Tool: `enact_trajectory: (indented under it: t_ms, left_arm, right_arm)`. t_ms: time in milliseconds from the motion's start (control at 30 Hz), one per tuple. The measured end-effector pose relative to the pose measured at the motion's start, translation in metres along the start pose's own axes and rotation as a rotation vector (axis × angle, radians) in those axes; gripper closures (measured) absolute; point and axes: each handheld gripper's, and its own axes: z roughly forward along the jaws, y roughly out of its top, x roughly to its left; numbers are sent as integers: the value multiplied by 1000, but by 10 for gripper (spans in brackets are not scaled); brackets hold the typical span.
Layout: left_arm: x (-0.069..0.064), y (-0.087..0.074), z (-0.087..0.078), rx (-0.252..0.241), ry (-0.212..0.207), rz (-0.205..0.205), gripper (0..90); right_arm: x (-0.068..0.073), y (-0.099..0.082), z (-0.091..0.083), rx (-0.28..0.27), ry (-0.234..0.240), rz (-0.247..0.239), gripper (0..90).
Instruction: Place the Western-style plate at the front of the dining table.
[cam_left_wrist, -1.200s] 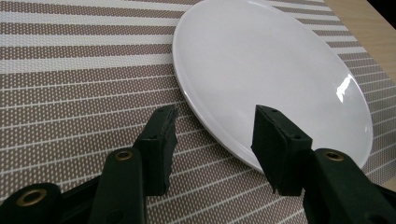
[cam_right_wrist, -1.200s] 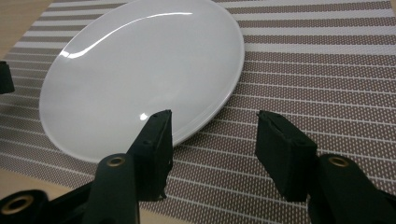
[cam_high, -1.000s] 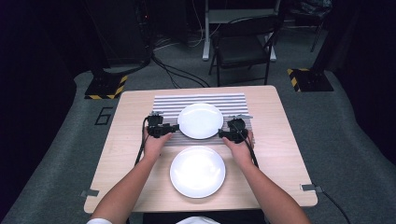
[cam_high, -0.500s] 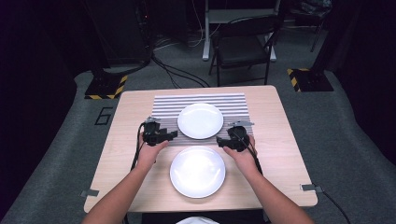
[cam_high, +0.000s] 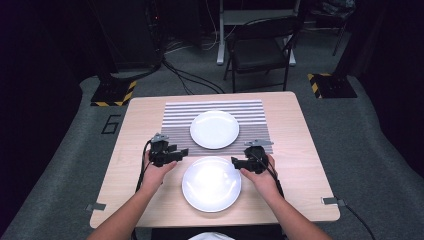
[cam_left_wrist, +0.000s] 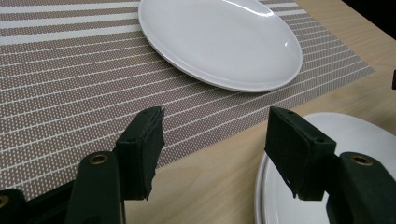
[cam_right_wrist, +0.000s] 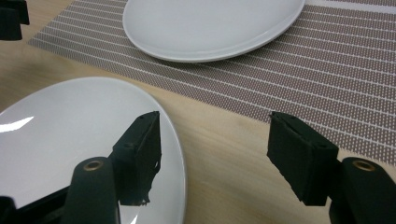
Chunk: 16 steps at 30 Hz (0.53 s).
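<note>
Beyond near plate (cam_high: 211, 183): far plate (cam_high: 214, 129) on placemat (cam_high: 175, 134).

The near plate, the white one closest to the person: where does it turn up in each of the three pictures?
High view: the near plate lies at bottom centre on bare wood, between the two claws.
Left gripper view: bottom right corner, partly behind the right jaw.
Right gripper view: lower left, partly behind the left jaw.
Shared landmark: the striped placemat carrying the far plate, beyond it in every view.
</note>
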Motion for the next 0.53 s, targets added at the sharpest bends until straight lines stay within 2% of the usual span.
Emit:
enact_trajectory:
  t_ms: [67,133,300,533]
  left_arm:
    - [-1,-4,-2,-2,8,9,367]
    - [-2,-7,-4,1,8,20,366]
    - [-1,-15,-8,6,0,13,365]
    - [5,-22,-18,13,16,0,362]
  right_arm:
    - [0,-4,-1,-4,-5,-12,342]
    - [0,-8,-3,-5,-2,-1,343]
    - [-2,-15,-8,-12,8,6,342]
    - [-10,-22,-19,-7,-6,13,342]
